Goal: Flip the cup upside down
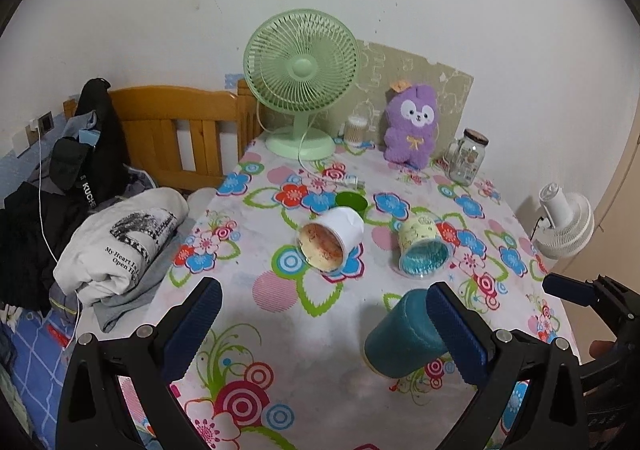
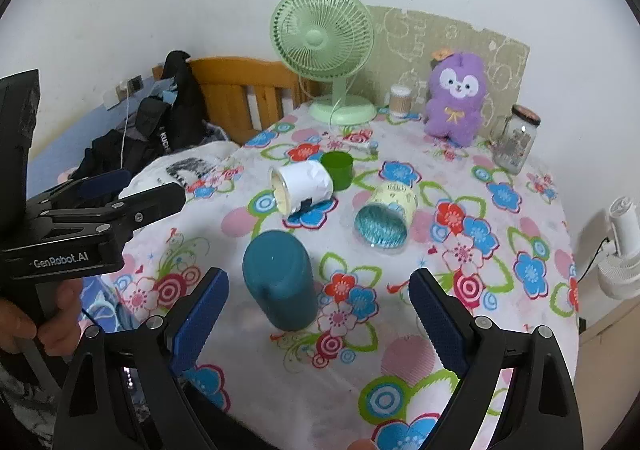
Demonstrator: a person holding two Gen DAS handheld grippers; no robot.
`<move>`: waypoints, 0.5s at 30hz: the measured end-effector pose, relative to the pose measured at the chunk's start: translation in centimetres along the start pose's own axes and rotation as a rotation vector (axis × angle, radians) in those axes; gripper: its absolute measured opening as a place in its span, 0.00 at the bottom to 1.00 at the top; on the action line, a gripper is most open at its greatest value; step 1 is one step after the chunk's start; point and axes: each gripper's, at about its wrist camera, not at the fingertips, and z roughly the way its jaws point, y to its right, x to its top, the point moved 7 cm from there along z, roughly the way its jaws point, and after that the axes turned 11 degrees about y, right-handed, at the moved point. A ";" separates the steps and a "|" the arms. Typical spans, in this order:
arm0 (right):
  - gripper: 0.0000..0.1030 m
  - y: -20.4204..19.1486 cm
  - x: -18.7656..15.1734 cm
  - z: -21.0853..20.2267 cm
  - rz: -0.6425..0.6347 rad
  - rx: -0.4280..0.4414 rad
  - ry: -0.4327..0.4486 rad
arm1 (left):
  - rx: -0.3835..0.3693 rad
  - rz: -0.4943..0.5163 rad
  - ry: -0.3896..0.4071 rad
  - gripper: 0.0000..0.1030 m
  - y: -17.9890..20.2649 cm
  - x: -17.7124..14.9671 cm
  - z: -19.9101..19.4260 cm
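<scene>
Floral-cloth tabletop (image 2: 460, 350) against white wall, green fan (image 2: 322, 38) at back, bed on left. Teal cup (image 2: 280, 282) stands upside down near front edge. Left hand-held gripper (image 1: 324, 330) and right hand-held gripper (image 2: 320, 314) both spread, hovering, gripping nothing.

Matt teal cup (image 2: 280, 280); glossy floral tablecloth (image 2: 460, 330); fuzzy plush (image 2: 456, 98)
</scene>
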 end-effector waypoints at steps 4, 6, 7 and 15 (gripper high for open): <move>0.94 -0.2 0.7 -0.3 -0.002 -0.022 0.036 | 0.001 -0.004 0.033 1.00 -0.1 0.6 -0.2; 0.94 -0.3 1.2 -0.6 -0.005 -0.031 0.058 | 0.002 -0.005 0.045 1.00 -0.2 0.7 -0.4; 0.94 -0.3 1.4 -0.8 -0.005 -0.034 0.068 | 0.002 -0.003 0.055 1.00 -0.1 0.8 -0.5; 0.96 -0.4 2.7 -1.6 0.013 -0.072 0.132 | 0.004 0.014 0.117 1.00 0.0 1.5 -1.2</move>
